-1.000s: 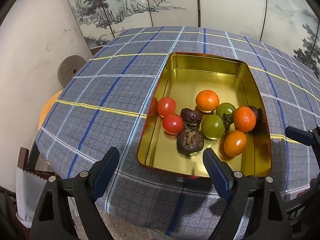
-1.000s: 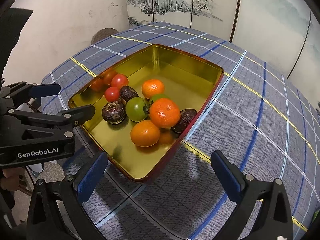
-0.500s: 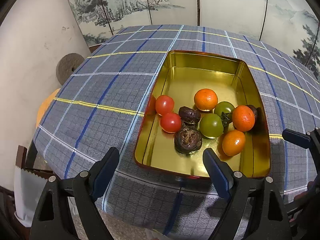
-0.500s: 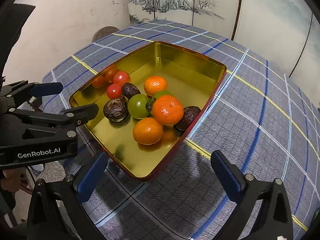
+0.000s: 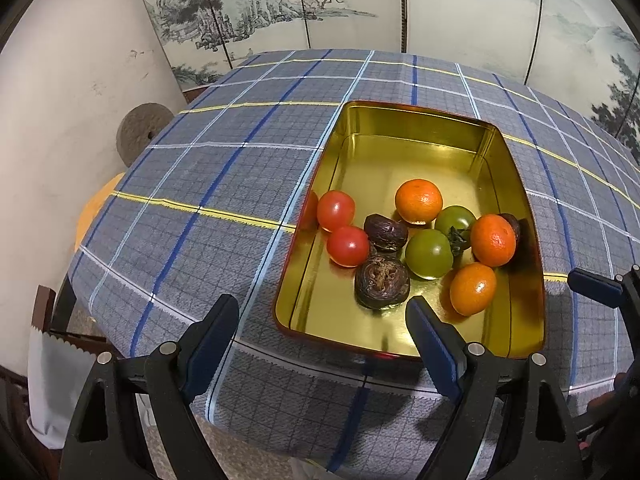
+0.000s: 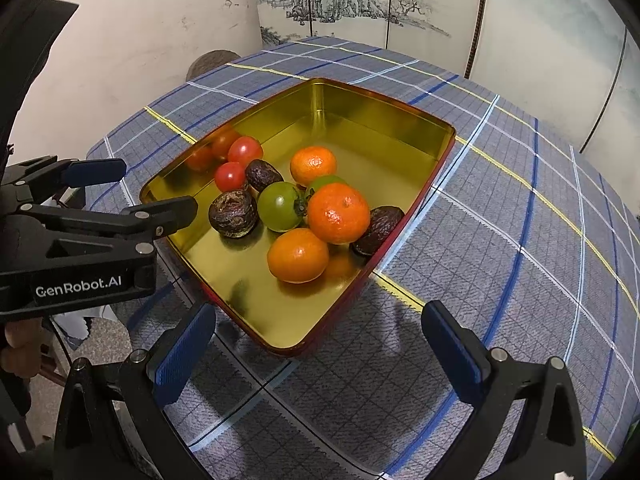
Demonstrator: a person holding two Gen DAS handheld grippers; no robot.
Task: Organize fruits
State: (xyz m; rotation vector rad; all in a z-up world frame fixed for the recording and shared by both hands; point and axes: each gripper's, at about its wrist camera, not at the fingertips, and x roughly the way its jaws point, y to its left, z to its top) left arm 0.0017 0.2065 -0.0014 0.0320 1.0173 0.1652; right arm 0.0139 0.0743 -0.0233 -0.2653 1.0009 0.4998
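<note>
A gold tin tray with a red rim holds three oranges, two red tomatoes, two green tomatoes and three dark wrinkled fruits. The tray also shows in the right wrist view, with the fruit heaped in its middle. My left gripper is open and empty, at the tray's near edge. My right gripper is open and empty, over the cloth by the tray's near corner.
The tray lies on a round table under a blue plaid cloth. A painted folding screen stands behind. A round stone disc leans on the wall at the left. The left gripper's body shows left of the tray.
Both grippers have drawn back and up slightly from the tray. Their jaws stay open. The fruit has not moved.
</note>
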